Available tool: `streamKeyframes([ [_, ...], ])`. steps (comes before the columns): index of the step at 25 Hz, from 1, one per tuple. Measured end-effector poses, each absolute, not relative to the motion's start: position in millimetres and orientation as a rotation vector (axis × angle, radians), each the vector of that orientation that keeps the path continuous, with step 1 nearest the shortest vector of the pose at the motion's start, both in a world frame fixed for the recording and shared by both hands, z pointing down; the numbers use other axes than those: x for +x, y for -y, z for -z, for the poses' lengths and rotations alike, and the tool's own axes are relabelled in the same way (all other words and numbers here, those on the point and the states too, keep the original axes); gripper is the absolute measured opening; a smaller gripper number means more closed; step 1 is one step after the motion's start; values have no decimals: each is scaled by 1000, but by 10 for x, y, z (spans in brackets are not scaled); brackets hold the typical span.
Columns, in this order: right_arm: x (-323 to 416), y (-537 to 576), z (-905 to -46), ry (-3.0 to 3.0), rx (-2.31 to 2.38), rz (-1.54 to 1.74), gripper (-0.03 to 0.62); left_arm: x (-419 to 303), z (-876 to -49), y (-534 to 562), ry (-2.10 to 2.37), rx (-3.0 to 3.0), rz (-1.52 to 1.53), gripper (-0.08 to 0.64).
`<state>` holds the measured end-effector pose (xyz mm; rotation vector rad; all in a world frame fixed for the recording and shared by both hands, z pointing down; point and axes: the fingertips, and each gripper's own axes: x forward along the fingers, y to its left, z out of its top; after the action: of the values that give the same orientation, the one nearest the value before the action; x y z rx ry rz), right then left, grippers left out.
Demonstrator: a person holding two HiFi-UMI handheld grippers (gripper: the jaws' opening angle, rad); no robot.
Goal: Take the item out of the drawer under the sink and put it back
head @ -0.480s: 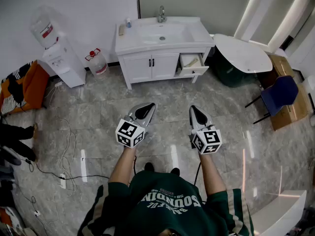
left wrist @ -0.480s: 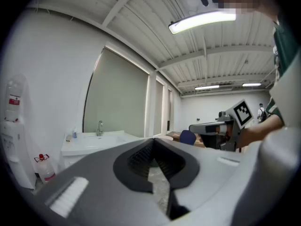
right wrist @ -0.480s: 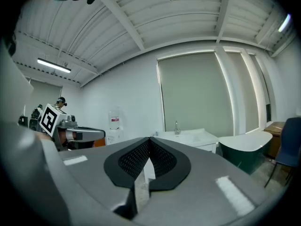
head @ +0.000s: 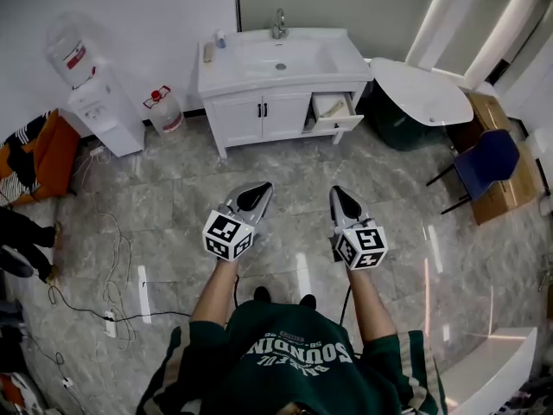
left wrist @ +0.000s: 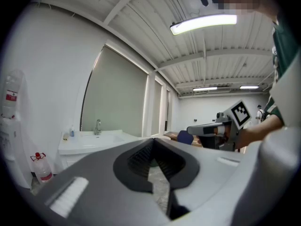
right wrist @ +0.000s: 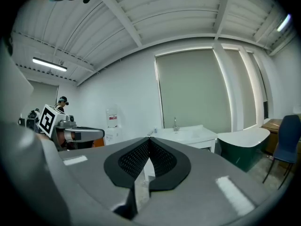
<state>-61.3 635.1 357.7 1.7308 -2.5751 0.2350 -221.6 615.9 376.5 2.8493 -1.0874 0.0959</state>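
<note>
1. A white water dispenser (head: pixel 102 102) stands against the wall, well to the left of the white sink cabinet (head: pixel 259 115). The clear bottle on top (head: pixel 69 52) carries a red label, but its print is too small to read.
2. A clear water jug with a red handle (head: pixel 164 111) sits on the floor just left of the cabinet.
3. The cabinet has a chrome tap (head: pixel 279 22) at the back of its basin and two closed doors with dark handles.
4. The white drawer (head: pixel 339 121) at the cabinet's right end is pulled out. A pale item (head: pixel 333 105) lies inside it; I cannot tell what it is.
5. The left gripper (head: pixel 262 185) is held over the grey tiled floor, well in front of the cabinet. Its jaws are closed together with nothing between them.
6. The right gripper (head: pixel 337 190) is level with the left one, also well short of the cabinet. Its jaws are pressed together and empty.
7. The person's green sweatshirt (head: pixel 294 361) bears white lettering seen upside down. The large word looks like "SOUNDIN".
8. A white rounded surface (head: pixel 423 93) stands just right of the cabinet, with a blue chair (head: pixel 488 167) further right.
</note>
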Motion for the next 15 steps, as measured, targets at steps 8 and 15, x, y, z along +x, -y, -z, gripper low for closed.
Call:
streamKeyframes([
  [8, -819, -6271, -3746, 2545, 1800, -262, 2, -2395, -3901, -5989, 1013, 2884, -116, 51],
  [15, -646, -5936, -3834, 2495, 1849, -264, 2, -2249, -4005, -5635, 963, 2877, -136, 51],
])
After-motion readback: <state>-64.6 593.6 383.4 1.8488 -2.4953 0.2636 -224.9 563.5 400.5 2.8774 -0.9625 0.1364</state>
